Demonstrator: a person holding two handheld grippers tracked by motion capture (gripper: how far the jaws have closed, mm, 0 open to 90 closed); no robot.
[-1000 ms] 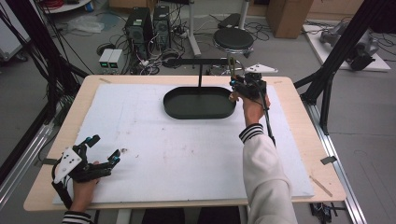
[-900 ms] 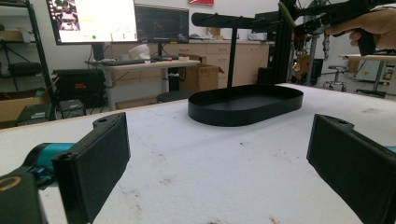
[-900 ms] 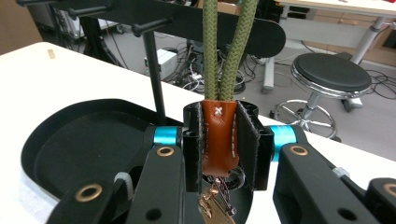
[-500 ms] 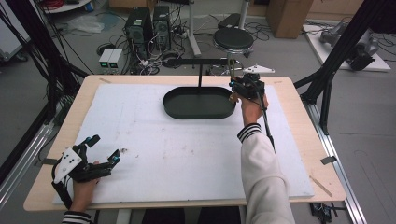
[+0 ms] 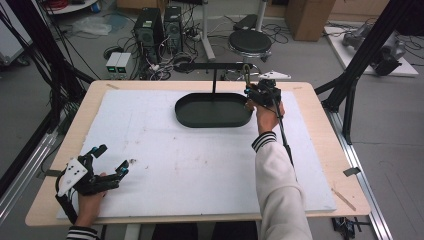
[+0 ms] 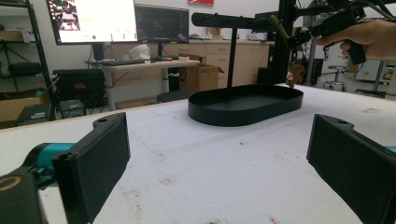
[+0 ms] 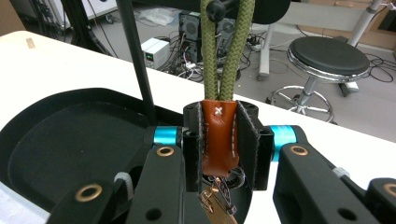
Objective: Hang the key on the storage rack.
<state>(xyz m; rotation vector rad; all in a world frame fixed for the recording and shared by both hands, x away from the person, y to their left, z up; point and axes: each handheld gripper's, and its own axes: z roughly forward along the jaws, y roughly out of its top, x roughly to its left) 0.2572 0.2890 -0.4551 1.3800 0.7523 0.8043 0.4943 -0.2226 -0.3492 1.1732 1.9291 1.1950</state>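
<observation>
A black stand rises from an oval black tray (image 5: pixel 183 108) at the table's back middle, with a crossbar (image 5: pixel 215 65) on top. An olive rope loop (image 7: pixel 227 51) hangs over a peg (image 7: pixel 215 7) at the bar's right end. My right gripper (image 7: pixel 219 140) is shut on the loop's brown leather tab (image 7: pixel 218 130), and a brass key (image 7: pixel 215 200) dangles below it. From above, the right gripper (image 5: pixel 257 92) sits just right of the tray. My left gripper (image 5: pixel 111 158) rests open at the near left, its jaws (image 6: pixel 224 163) wide apart with nothing between them.
A white foam sheet (image 5: pixel 200 165) covers the wooden table. Beyond the far edge stand a round stool (image 5: pixel 250 42), computer towers (image 5: pixel 160 25) and tangled cables. Black frame posts (image 5: pixel 350 85) rise at the right side. A cable (image 5: pixel 282 135) trails from the right gripper along the sleeve.
</observation>
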